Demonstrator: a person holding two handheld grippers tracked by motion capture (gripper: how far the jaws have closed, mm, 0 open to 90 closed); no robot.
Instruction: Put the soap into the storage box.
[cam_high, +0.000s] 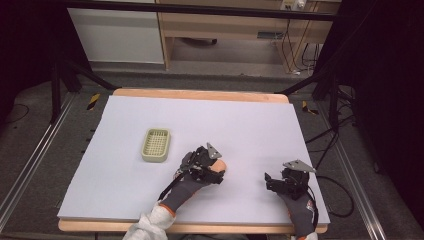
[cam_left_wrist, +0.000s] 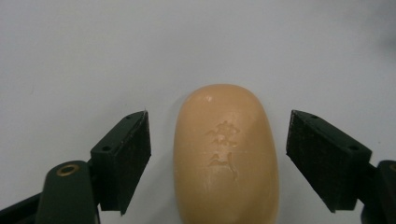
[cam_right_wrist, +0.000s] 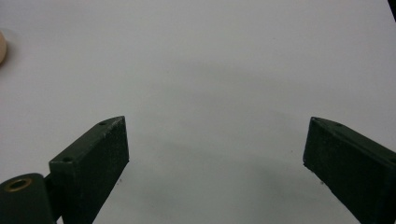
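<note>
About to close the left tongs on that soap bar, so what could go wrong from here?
1. The soap bar is smooth and rounded; the left tongs stand open on both sides without touching, so a squeeze might pop it forward out of the jaws.
2. It lies a little nearer one jaw, so that jaw may push it sideways first.
3. The soap dish sits apart to the left; a weak hold could drop the bar on the way.
</note>
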